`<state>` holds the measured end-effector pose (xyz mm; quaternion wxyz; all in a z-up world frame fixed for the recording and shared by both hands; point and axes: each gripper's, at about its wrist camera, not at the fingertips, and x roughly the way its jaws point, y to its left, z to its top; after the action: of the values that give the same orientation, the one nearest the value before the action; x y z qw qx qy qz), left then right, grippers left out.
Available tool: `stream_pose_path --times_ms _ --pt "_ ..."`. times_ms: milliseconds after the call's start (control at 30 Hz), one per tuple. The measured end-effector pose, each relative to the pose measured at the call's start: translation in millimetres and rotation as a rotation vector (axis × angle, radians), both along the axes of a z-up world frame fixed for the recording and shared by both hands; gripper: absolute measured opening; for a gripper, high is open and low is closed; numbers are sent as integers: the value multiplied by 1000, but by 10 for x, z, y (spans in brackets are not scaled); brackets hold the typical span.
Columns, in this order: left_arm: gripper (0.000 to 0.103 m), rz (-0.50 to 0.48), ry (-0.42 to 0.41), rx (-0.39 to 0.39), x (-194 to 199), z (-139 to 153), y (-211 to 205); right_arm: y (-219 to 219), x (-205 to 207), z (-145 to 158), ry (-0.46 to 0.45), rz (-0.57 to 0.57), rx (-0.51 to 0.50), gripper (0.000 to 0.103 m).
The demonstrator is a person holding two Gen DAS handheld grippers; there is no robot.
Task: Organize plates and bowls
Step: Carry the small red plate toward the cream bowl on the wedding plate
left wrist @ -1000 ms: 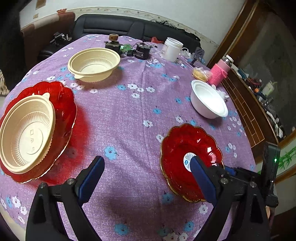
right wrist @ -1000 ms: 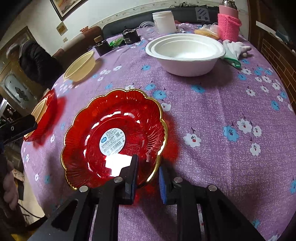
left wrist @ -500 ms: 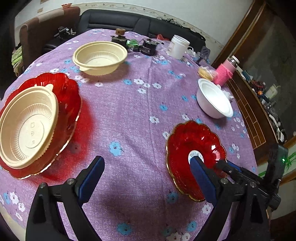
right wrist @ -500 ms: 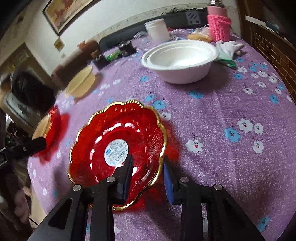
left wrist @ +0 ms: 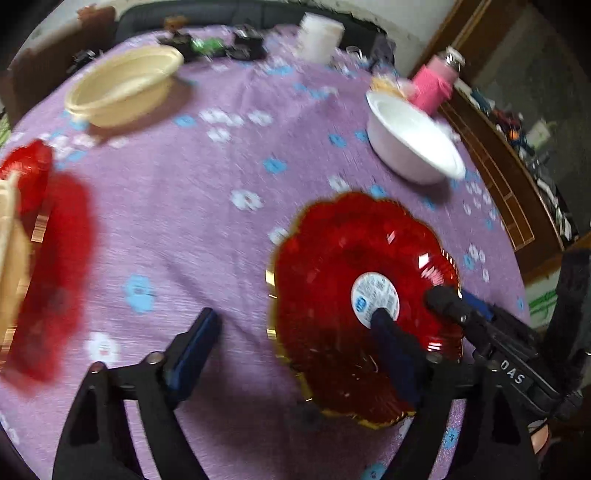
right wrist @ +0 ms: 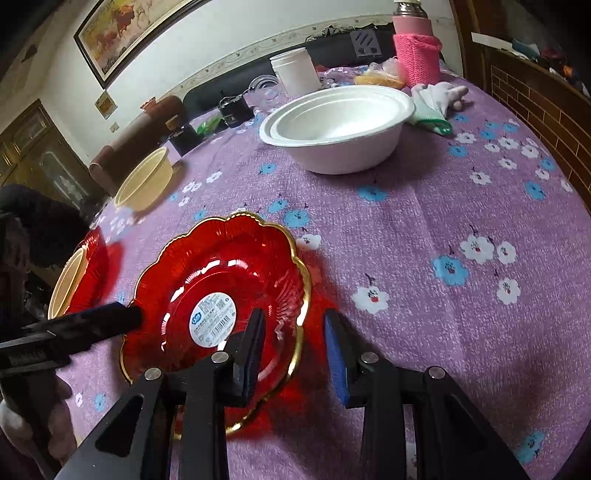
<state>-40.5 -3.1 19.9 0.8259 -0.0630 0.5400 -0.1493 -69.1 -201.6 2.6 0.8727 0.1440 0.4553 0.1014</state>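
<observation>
a round table draped in a purple flowered tablecloth (right wrist: 461,206) fills both wrist views, with a dark sofa (right wrist: 207,92) along its far edge and a framed painting (right wrist: 122,33) on the wall above. nearest the right side of the near edge lies a red scalloped plate with a gold rim (right wrist: 229,273), a round white barcode sticker (right wrist: 213,319) at its centre. the right gripper (right wrist: 295,350) straddles that plate's near rim, one finger above the plate's inside and the blue-padded other outside it, the jaws apart with a clear gap and not pressing the rim. the left gripper (left wrist: 299,332) stands wide open, one finger over bare cloth and the other over the same plate near the sticker; whether it touches the plate cannot be told through the motion blur. at the table's left edge a second red plate (right wrist: 94,266) carries a cream ribbed plastic bowl (right wrist: 64,284) inside it. a white bowl (right wrist: 336,129), which looks like two nested together, stands toward the far right, well apart from the sticker plate. another cream plastic bowl (right wrist: 146,181) sits alone toward the far left edge. along the far edge stand a white lidded tub (right wrist: 295,70), a bottle in a pink knitted sleeve (right wrist: 417,51), a white and green glove (right wrist: 436,103) just beside the white bowl, and a few small dark objects too indistinct to name.
</observation>
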Motion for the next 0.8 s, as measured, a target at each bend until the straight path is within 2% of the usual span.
stream_pose_path --times_ms 33,67,167,233,300,367,533,800 --pt "72 -7 -34 28 -16 18 -54 17 4 1 -2 0 -3 34" --pt "54 -43 -45 35 -26 17 -129 45 9 1 -5 1 -5 34" --pt "54 -58 -58 71 -52 20 -199 157 -9 15 -13 18 -54 35" --pt "51 -42 -52 53 -57 26 -130 187 -27 20 -16 15 -75 27" --pt "48 -19 -48 25 -68 62 -16 175 -42 36 -9 16 -53 22" --pt "47 -7 -56 6 -101 125 66 183 -52 65 -7 27 -28 20" --pt "47 32 -127 14 -232 347 240 384 -99 261 -56 54 -66 19" --pt "47 124 -177 -36 -392 609 746 839 -114 623 -136 119 -82 20"
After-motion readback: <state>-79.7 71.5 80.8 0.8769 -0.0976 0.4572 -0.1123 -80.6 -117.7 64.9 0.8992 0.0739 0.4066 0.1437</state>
